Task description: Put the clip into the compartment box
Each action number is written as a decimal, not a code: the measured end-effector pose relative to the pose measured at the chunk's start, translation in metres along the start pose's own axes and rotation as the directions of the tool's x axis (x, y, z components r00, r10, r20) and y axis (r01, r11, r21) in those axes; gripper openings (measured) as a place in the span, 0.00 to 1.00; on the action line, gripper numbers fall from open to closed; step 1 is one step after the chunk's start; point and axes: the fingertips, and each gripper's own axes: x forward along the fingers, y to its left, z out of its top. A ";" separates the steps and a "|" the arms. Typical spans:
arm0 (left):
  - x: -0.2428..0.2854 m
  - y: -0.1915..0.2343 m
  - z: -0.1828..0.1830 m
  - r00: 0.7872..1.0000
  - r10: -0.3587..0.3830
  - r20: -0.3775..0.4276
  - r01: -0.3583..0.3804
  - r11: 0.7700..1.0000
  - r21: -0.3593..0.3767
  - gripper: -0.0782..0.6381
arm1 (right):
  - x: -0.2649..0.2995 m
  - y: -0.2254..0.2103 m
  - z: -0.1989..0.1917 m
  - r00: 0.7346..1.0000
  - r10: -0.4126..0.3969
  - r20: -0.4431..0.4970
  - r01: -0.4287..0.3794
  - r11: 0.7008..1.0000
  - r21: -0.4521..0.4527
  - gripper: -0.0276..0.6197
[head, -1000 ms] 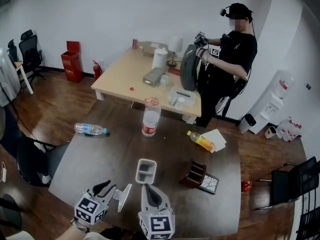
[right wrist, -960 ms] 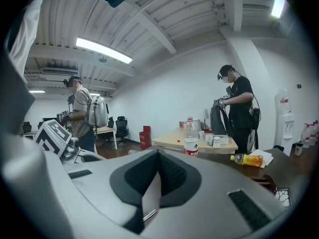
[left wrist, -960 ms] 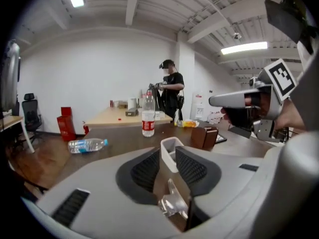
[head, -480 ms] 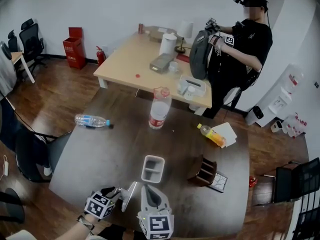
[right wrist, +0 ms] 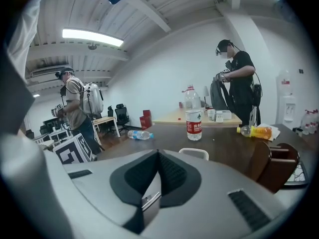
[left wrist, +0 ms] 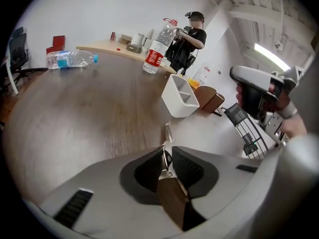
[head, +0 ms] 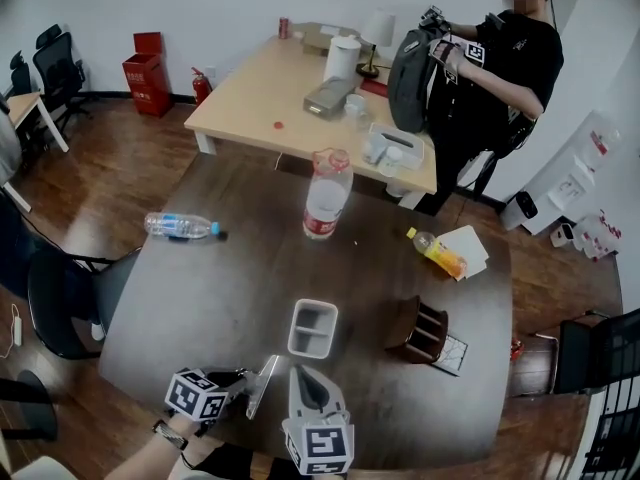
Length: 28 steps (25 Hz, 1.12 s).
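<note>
While its jaws are closing, the left gripper pinches the clip between its pads, and the clip's thin end pokes out forward, off the table, by the near edge. Just beside it, the right gripper has its jaws pressed together with nothing between them. The white box stands on the table just beyond both grippers, towards the near edge, its compartments facing up. A brown wooden holder stands beside it, on the side towards the right edge. A water bottle stands upright near the far edge, and another bottle lies by the left edge.
</note>
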 end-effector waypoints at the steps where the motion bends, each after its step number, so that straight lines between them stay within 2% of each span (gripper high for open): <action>1: 0.001 0.000 -0.001 1.000 -0.009 -0.001 0.009 1.000 -0.009 0.20 | 0.000 0.000 -0.002 1.000 0.000 -0.008 0.000 1.000 0.003 0.04; 7: 0.002 -0.011 -0.001 0.994 -0.108 -0.031 0.107 0.993 -0.042 0.16 | 0.000 0.000 -0.005 1.000 -0.002 -0.028 0.002 1.000 0.008 0.04; 11: -0.005 -0.023 0.011 0.982 -0.191 -0.004 0.190 0.979 -0.068 0.12 | -0.001 -0.005 -0.005 1.000 -0.016 -0.007 0.016 1.000 0.022 0.04; 15: -0.015 -0.042 0.028 0.970 -0.241 0.027 0.241 0.971 0.000 0.12 | -0.010 -0.017 0.002 0.999 -0.044 -0.009 0.044 0.999 0.025 0.04; 19: -0.031 -0.069 0.055 0.942 -0.323 0.091 0.317 0.946 0.070 0.12 | -0.023 -0.032 0.009 0.997 -0.080 0.016 0.079 0.996 0.034 0.04; 22: -0.044 -0.090 0.088 0.911 -0.372 0.179 0.354 0.927 0.127 0.12 | -0.033 -0.045 0.015 0.993 -0.110 0.040 0.108 0.993 0.044 0.04; 24: -0.050 -0.102 0.115 0.880 -0.397 0.260 0.363 0.916 0.171 0.12 | -0.041 -0.054 0.022 0.991 -0.127 0.037 0.126 0.991 0.045 0.04; 26: -0.050 -0.109 0.142 0.838 -0.411 0.359 0.360 0.911 0.203 0.12 | -0.048 -0.063 0.025 0.988 -0.147 0.046 0.145 0.988 0.049 0.04; 28: -0.046 -0.111 0.166 0.782 -0.415 0.465 0.349 0.910 0.225 0.12 | -0.053 -0.072 0.024 0.984 -0.170 0.060 0.166 0.984 0.059 0.04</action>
